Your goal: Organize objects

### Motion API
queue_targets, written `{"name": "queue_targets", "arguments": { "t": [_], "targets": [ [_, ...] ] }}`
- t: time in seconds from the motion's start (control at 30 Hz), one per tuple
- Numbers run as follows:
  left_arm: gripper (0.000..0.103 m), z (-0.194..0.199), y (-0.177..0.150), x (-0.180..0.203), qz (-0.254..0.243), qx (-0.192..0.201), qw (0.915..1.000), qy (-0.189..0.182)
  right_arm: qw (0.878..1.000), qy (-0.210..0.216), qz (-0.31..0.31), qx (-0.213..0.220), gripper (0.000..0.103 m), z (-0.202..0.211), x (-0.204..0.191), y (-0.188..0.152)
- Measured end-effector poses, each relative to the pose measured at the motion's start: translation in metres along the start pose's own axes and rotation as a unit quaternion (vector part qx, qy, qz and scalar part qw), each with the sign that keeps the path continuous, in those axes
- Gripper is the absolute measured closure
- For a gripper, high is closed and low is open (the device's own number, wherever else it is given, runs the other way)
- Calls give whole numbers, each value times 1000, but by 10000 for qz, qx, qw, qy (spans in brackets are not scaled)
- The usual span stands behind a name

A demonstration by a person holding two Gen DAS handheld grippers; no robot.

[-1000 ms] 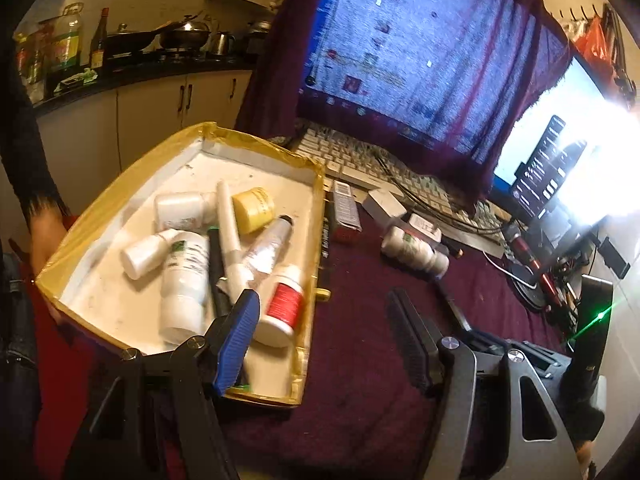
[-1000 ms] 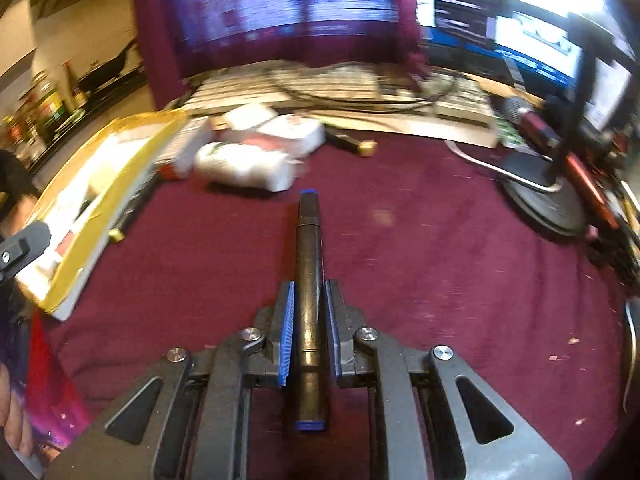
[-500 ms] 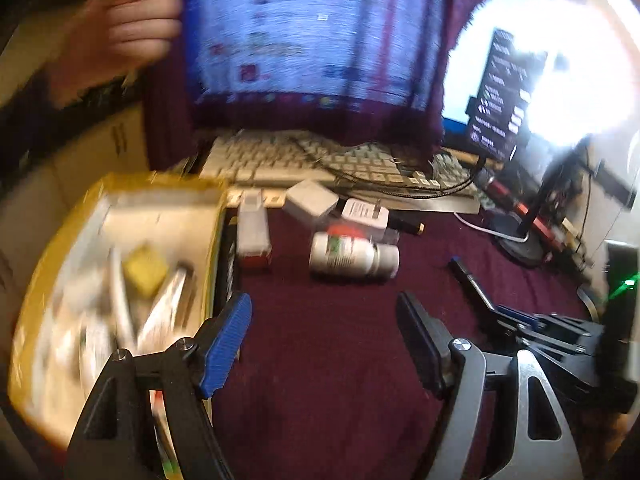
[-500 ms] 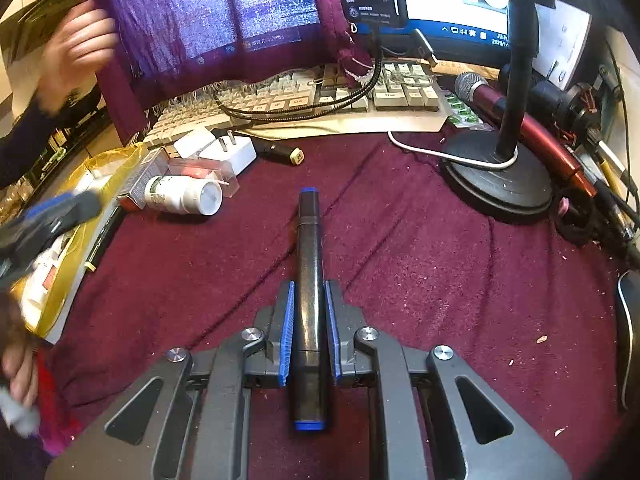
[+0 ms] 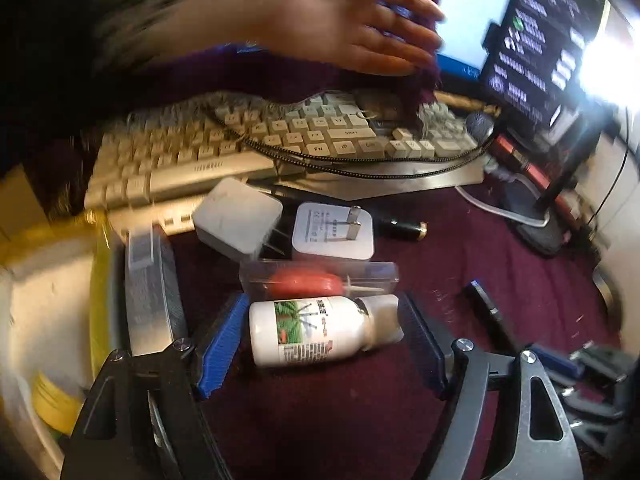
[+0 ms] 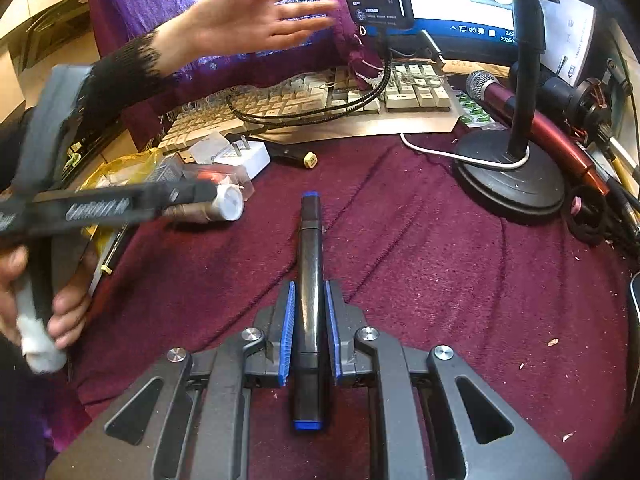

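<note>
A second ago the left gripper [image 5: 320, 340] hung over the yellow-edged tray [image 5: 48, 304] of bottles; now the tray sits at the left edge of the left wrist view and the gripper has swung over the maroon cloth [image 5: 460, 248], its jaws having just been opening, one white bottle [image 5: 316, 334] lying on its side between the blue pads [image 5: 222, 340] with gaps either side; a blurred bare hand [image 5: 328, 20] has come in above the keyboard [image 5: 280, 140]; behind the bottle lie one clear case [image 5: 320, 276] with something red inside and two white plug adapters [image 5: 236, 222]; the right gripper [image 6: 309, 332], little changed, is clamped on one black marker [image 6: 310, 280] with blue ends, pointing away over the cloth.
</note>
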State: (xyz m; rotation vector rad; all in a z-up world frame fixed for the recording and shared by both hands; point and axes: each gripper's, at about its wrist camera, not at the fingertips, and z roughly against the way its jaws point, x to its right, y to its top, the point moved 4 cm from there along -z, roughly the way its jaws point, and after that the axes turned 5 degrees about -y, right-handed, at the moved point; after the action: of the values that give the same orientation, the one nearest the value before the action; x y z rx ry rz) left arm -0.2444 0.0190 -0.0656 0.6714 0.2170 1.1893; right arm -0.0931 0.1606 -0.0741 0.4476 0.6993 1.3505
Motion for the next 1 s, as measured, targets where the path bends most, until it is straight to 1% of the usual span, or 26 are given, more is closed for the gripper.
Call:
{"name": "queue_targets", "arguments": {
  "t": [0.07, 0.2, 0.27, 0.3, 0.4, 0.47, 0.5, 0.53, 0.57, 0.6, 0.7, 0.8, 0.87, 0.93, 1.0],
  "targets": [
    [31, 7, -8, 5, -71, -59, 9999, -135, 10000, -2, 35, 41, 90, 1, -2, 0],
    [32, 19, -27, 17, -302, -278, 9989, -211, 9999, -39, 77, 85, 90, 2, -3, -1],
    [32, 25, -30, 21, -305, -197, 9990, -264, 9999, -40, 60, 72, 90, 1, -2, -1],
    [31, 27, -29, 22, -320, -117, 9992, -231, 10000, -44, 54, 60, 90, 1, -2, -1],
    [32, 20, -19, 22, -433, -11, 9988, 249, 9999, -64, 54, 56, 90, 1, -1, -1],
    [32, 10, -17, 24, -532, -81, 9982, 279, 10000, -65, 40, 53, 90, 1, 0, 0],
    [37, 3, -19, 27, -568, -153, 9979, 280, 10000, -66, 30, 39, 90, 0, 0, 0],
    [45, 2, -21, 29, -616, -145, 9975, 315, 10000, -72, 28, 32, 90, 0, 0, 0],
    [49, 1, -23, 31, -673, -119, 9967, 430, 10000, -86, 35, 33, 90, 0, 0, 0],
    [59, 1, -25, 33, -692, -69, 9960, 560, 9999, -106, 54, 33, 90, 0, -1, 0],
    [63, 6, -32, 37, -538, 50, 9969, 564, 9998, -145, 93, 34, 90, 0, -2, 0],
    [71, 16, -45, 40, -363, 223, 9973, 606, 9998, -151, 81, 34, 90, 0, -1, 0],
    [71, 25, -55, 39, -111, 279, 9979, 581, 9998, -169, 93, 18, 90, -1, -2, 0],
    [72, 37, -66, 35, 184, 390, 9979, 483, 9998, -183, 103, 6, 90, -2, -3, 0],
    [72, 45, -78, 29, 492, 395, 9974, 337, 9997, -189, 121, -12, 90, -3, -4, 0]
  ]
}}
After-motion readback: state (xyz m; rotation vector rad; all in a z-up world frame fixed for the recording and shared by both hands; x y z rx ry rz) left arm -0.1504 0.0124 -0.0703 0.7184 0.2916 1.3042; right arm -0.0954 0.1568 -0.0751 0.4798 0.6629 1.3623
